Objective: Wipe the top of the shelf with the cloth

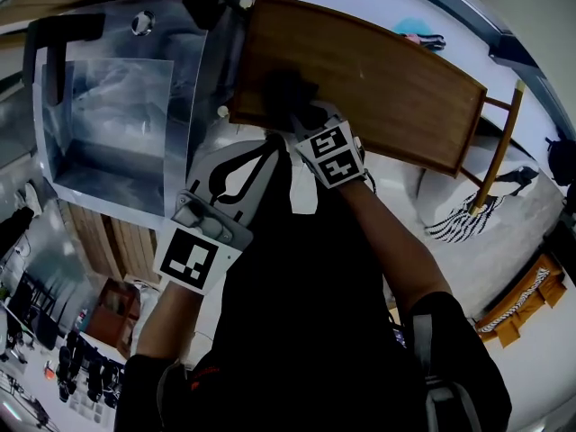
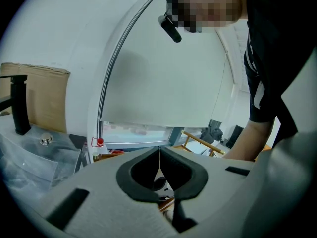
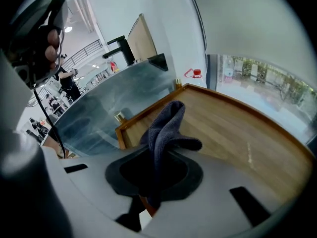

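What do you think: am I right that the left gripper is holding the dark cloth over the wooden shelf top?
Not quite. It is the right gripper that is holding the dark cloth over the wooden shelf top; the right gripper view shows its jaws closed on the cloth. The left gripper has its jaws together with nothing between them.

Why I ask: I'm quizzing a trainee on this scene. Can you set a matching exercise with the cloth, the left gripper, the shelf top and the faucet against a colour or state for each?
Things:
1. cloth
2. left gripper
3. shelf top
4. faucet

Colour or state:
A. brown wood
B. black, standing upright
C. shut, holding nothing
D. dark, pinched in the right gripper

Pairs: 1-D, 2-C, 3-A, 4-B.
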`<state>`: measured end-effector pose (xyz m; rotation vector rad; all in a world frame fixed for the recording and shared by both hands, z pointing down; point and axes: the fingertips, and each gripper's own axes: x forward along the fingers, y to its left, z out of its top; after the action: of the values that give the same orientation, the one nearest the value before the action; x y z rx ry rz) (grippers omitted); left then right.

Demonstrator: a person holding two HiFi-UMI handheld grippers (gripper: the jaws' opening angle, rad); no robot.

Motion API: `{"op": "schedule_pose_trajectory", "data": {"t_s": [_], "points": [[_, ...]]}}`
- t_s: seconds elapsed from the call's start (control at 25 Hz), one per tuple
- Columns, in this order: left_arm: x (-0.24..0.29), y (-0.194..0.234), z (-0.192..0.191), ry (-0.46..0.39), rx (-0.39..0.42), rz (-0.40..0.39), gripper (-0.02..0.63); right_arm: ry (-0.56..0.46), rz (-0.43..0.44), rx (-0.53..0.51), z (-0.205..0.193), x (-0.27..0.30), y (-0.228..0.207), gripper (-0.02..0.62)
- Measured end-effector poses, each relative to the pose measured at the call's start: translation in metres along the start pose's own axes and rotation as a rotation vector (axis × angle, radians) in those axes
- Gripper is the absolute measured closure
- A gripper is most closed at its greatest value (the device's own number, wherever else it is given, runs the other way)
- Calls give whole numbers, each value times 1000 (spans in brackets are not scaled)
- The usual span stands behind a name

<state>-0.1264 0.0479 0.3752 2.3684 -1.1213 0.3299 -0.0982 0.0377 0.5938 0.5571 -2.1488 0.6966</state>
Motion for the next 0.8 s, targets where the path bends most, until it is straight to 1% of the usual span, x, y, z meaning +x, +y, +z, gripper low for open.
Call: {"op": "schedule_pose_trajectory", "data": {"t_s": [0.36,0.8], "points": [[32,-28,12,19,46,-65,581,-9,-53,61,-25,-30,-34,551],[71,-67,19,43,81,-137,581,-21,-108,122,-58,-66,-73,551]]}}
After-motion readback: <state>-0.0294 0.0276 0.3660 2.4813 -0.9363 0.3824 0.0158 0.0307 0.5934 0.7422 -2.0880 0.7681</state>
